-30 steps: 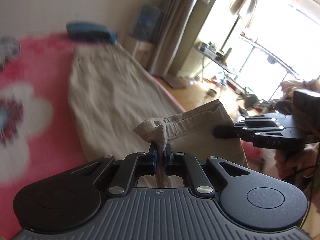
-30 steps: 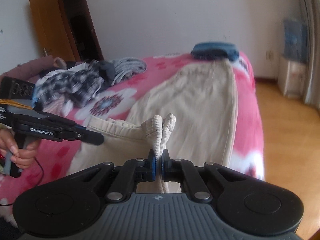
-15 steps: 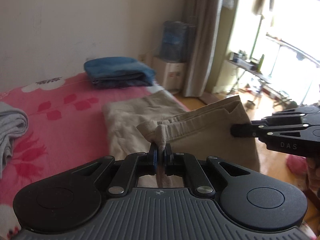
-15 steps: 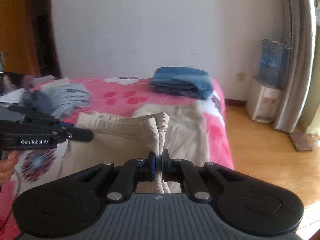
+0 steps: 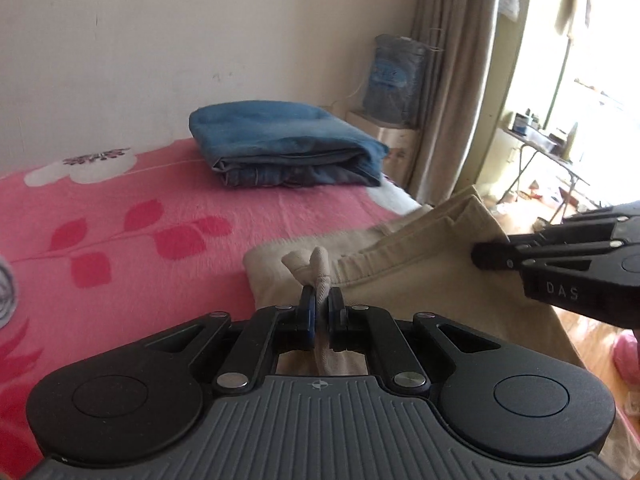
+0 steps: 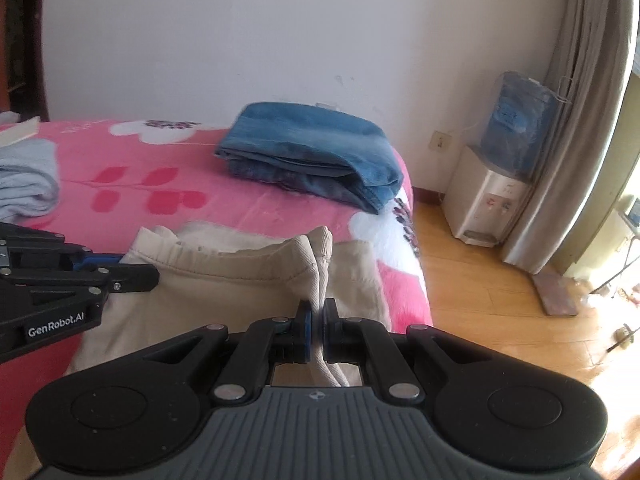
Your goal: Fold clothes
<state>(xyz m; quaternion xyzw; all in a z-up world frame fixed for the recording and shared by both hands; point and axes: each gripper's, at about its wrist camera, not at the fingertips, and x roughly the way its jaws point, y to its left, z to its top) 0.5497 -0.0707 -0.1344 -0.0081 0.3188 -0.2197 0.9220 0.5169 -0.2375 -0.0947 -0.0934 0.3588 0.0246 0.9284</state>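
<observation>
Bottom centre of each wrist view: both tongs are clamped on bunched corners of the same khaki pants (image 5: 432, 292). The left tongs (image 5: 321, 312) pinch one end of the waistband edge, the right tongs (image 6: 316, 326) pinch the other end, so the edge runs side to side between them, stretched fairly taut. In the left view the right tool pokes in from the right edge; in the right view the left one comes in from the left edge, so the two are level and neither is obviously nearer.

The held edge is lifted, and below and beyond it more khaki lies flat on the pink bed (image 6: 168, 192), by the bed's right edge. So the pants' long axis runs away from the tongs, toward the far wall. My guess is the held edge gets carried forward over that flat layer, keeping both corners even.

Further back, mid-frame, sit folded jeans (image 6: 312, 152), and against the wall a water dispenser (image 6: 496, 184).
</observation>
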